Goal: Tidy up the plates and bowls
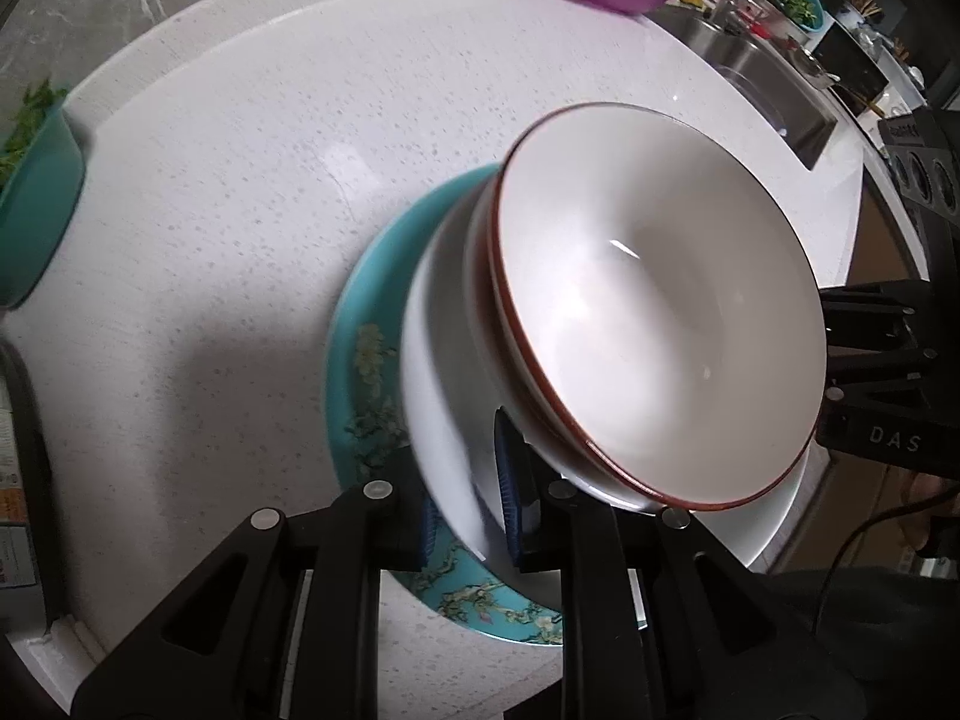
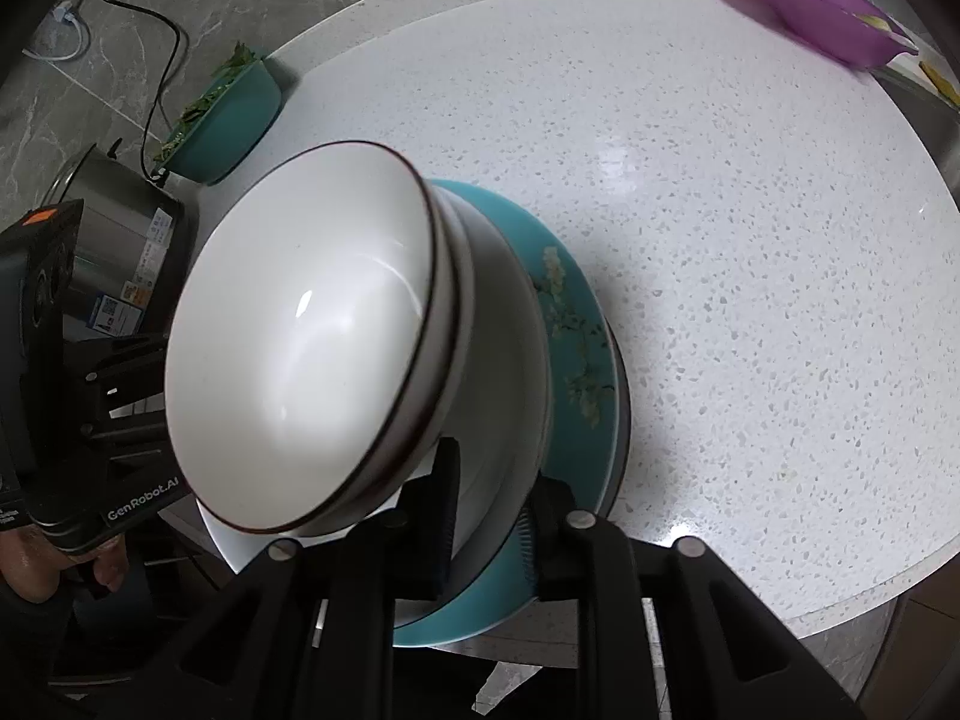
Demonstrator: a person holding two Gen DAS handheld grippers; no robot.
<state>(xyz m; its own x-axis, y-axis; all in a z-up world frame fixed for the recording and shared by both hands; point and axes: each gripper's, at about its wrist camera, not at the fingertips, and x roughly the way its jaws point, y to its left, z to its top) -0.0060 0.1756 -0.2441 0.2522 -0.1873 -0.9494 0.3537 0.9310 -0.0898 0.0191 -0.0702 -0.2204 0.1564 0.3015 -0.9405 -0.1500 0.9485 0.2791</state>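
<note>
Both grippers are on the same stack: left gripper [image 1: 474, 510] has its fingers narrow, pinched across the rim of the white plate [image 1: 444, 420]; right gripper [image 2: 486, 528] does the same on the opposite rim, fingers narrow, one pad inside the plate and one on its underside against the teal floral plate [image 2: 576, 360]. The stack is teal plate at the bottom, white plate on it, then two nested brown-rimmed bowls [image 1: 654, 300] on top, sitting near the table [image 2: 750, 240] edge closest to the person. The stack looks tilted in both views, though the fisheye may exaggerate that. My read is that this is a two-handed carry or placement of the stack. To do it well: keep both grips level with each other, move the hands together, no wrist roll, or the bowls will slide off. Route clear of the purple bowl [image 2: 828, 18] at the far edge and the teal tub of greens [image 2: 234, 120]. Release only once the bottom plate sits flat.
</note>
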